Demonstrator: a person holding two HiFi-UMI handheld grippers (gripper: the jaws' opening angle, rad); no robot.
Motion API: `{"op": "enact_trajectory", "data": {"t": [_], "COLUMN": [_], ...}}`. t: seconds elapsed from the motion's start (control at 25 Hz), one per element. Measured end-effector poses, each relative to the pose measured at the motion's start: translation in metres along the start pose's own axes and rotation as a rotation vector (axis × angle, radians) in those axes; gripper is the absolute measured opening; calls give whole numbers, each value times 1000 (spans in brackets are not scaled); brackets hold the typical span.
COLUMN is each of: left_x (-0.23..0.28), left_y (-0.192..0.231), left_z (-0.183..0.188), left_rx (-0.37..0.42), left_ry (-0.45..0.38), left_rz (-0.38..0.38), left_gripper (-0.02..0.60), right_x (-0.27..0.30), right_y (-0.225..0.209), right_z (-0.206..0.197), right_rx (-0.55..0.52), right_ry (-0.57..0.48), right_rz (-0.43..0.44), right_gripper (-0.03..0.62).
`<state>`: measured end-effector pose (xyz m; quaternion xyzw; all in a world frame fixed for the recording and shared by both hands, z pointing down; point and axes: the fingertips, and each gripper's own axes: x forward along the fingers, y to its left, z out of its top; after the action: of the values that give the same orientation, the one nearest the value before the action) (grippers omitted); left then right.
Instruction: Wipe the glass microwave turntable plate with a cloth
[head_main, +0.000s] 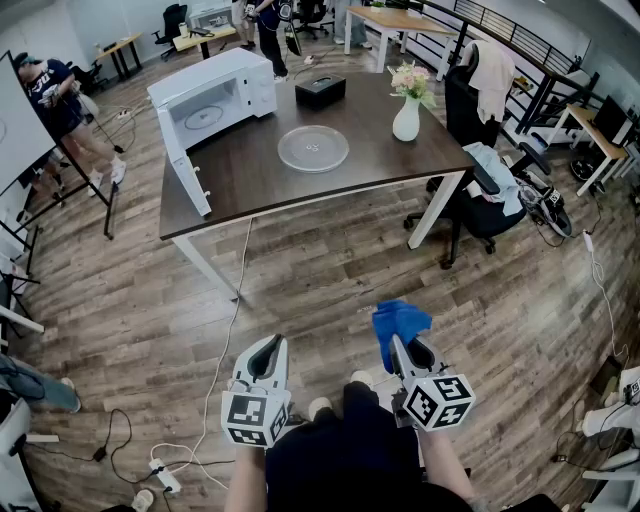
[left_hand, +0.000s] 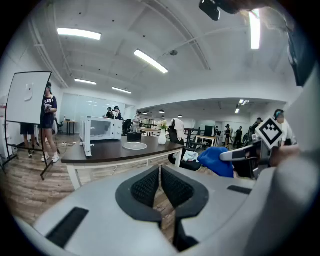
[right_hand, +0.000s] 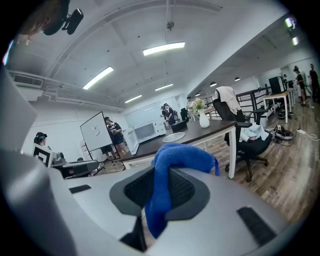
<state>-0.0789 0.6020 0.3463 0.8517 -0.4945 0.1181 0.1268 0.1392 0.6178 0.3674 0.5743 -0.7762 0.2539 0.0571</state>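
The right hand-held gripper (head_main: 397, 342) pinches a blue cloth (head_main: 401, 320); the left hand-held gripper (head_main: 268, 346) is pressed together. The glass turntable plate (head_main: 313, 148) lies on the desk (head_main: 250, 185) (beside the open microwave (head_main: 215, 98)), well apart from both.

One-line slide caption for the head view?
Right gripper shut on blue cloth, left gripper shut and empty, both short of the table holding the glass turntable plate and open microwave.

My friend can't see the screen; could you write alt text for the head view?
Seen from above, a person's right gripper clamps a blue cloth; the left gripper is shut and empty. Ahead, a glass turntable plate lies on a dark table beside an open microwave.
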Motion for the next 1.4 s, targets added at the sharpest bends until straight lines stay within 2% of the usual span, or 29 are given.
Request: {"op": "enact_trajectory", "data": {"t": [0.2,0.36,0.48,0.76,1.0,1.16,1.4], "left_x": [-11,-16,-15,-12,-14,-10,14], "left_y": [5,-3,-11,-24,-25,-17,-3], "left_z": [-3,-2,-1,-9,-5,-5,3], "left_rx": [24,14,39,106,75,77,48], "left_ry": [-15,-39,-54,-9,-33,-27,-39], "left_rz": [-13,-47,-83,-117,-139,-126,-108], "left_gripper": [14,14,14,14,14,14,14], "right_x": [-7,-12,-14,-19,-18,-11,14], "right_y": [14,21,25,32,40,37,32], "right_z": [0,3,6,8,15,16,27], "right_rx": [-43,-80,-130,-159,-158,-141,-116], "right_ry": [-27,-36,-48,-80,-112,-109,-119], "right_rz": [-21,-3,10,38,55,55,115], "right_gripper": [52,52,54,54,54,54,54]}}
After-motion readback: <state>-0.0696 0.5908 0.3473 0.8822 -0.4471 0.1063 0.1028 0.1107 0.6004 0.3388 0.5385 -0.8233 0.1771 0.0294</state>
